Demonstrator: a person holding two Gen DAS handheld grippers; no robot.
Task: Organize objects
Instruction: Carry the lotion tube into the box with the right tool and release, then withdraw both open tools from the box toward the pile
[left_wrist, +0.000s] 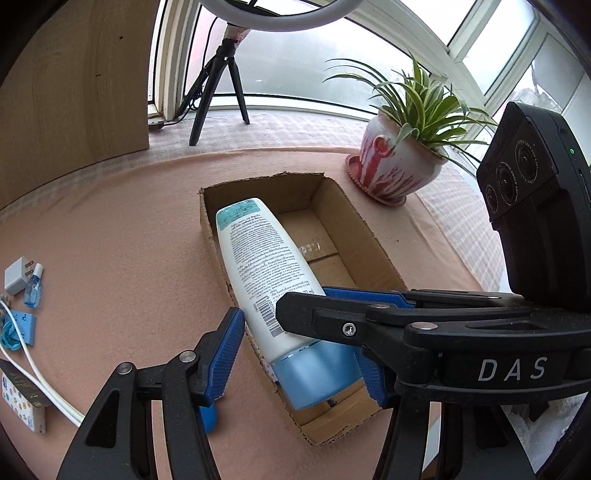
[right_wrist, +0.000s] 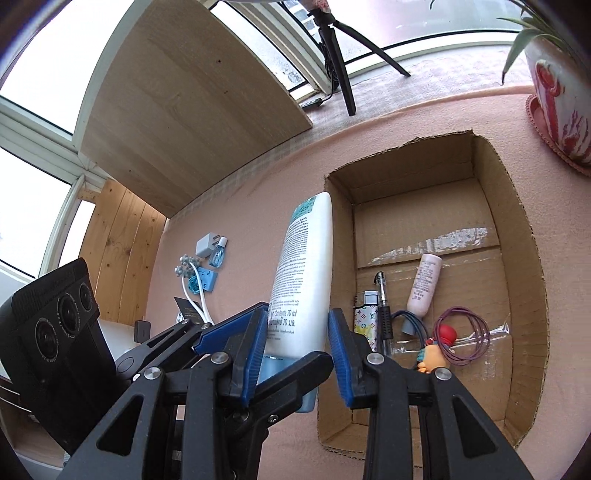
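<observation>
The white bottle (left_wrist: 266, 273) with a pale blue cap is held in the air, tilted, with its cap end low towards the cameras and its teal-printed end pointing up and away. It hangs over the near left edge of the open cardboard box (left_wrist: 369, 240). Both claws are clamped on it near the cap end. The left claw (left_wrist: 301, 347) grips it across its broad width, one blue pad against the white body and the other against the cap. The right claw (right_wrist: 298, 314) comes in from the side and pinches the bottle's flat faces just above the cap, its arms crossing those of the left one. The box sits on a surface (left_wrist: 129, 240) covered with pink cloth. In the right wrist view it holds a patterned lighter (right_wrist: 364, 314), a black pen (right_wrist: 382, 306), a small pink tube (right_wrist: 424, 284), purple loops (right_wrist: 465, 332) and a little toy figure (right_wrist: 436, 350), all lying in the near half of its floor. Well to the left of the box, a white plug (left_wrist: 16, 275), a tiny blue spray bottle (left_wrist: 33, 288), a blue adapter (left_wrist: 24, 325) and a white cable (left_wrist: 40, 380) lie together on the cloth. Beyond the box's far right corner stands a potted plant (left_wrist: 399, 162), and a black tripod (left_wrist: 218, 88) stands by the window.
</observation>
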